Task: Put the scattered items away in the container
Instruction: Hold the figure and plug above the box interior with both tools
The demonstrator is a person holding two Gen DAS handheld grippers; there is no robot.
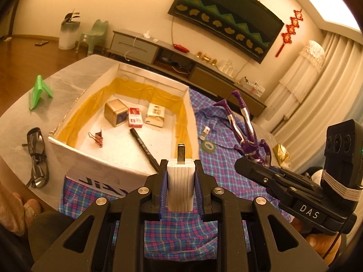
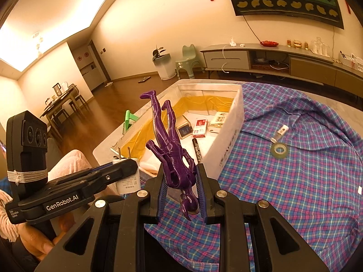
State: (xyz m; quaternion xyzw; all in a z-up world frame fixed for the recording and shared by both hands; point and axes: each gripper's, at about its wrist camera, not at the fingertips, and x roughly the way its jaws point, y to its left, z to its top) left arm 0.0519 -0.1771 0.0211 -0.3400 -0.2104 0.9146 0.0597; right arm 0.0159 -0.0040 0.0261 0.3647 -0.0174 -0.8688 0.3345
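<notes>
A plaid cloth (image 2: pixel 295 181) covers part of the table, and the white box (image 1: pixel 127 170) with yellow lining stands on it, holding a gold tin (image 1: pixel 115 112), a red pack (image 1: pixel 135 117), a pale packet (image 1: pixel 156 114), a black pen (image 1: pixel 144 148) and a binder clip (image 1: pixel 97 138). The right gripper (image 2: pixel 181 185) pinches a purple figurine (image 2: pixel 168 145) head-down, beside the box's near corner. The left gripper (image 1: pixel 181 181) pinches a white plug adapter (image 1: pixel 180 183), prongs up, before the box's near wall. A tape roll (image 2: pixel 279 150) and small tube (image 2: pixel 281 131) lie on the cloth; glasses (image 1: pixel 37 156) and a green stand (image 1: pixel 39 91) lie on the bare tabletop left of the box.
</notes>
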